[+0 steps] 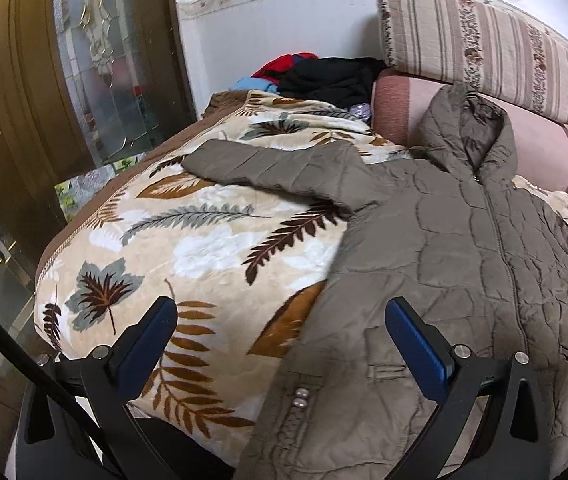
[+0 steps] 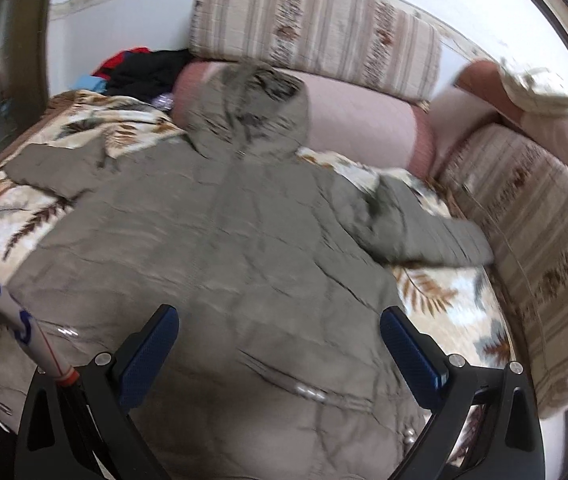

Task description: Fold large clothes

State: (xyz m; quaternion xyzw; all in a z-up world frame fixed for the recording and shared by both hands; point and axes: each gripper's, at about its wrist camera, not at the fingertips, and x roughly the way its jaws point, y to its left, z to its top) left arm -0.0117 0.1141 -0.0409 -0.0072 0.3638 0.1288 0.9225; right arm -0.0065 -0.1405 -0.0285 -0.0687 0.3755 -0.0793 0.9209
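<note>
- Left claw (image 1: pixel 282 322) hangs wide and empty over the jacket's (image 1: pixel 443 260) hem edge, where it meets the leaf-print blanket (image 1: pixel 188 240).
- Right claw (image 2: pixel 280 324) gapes wide too, holding nothing, above the jacket's lower front.
- Jacket lies face up on the bed, zipped, hood at twelve o'clock against the pink bolster (image 1: pixel 523 136), sleeves out toward ten and three o'clock.
- Likely best next: pinch each sleeve near the cuff and bring it across the chest, keeping the quilted body flat.

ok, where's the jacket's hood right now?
The hood lies at the far end of the jacket, propped against the pink bolster under the striped cushion; it sits upper centre in the right wrist view.
</note>
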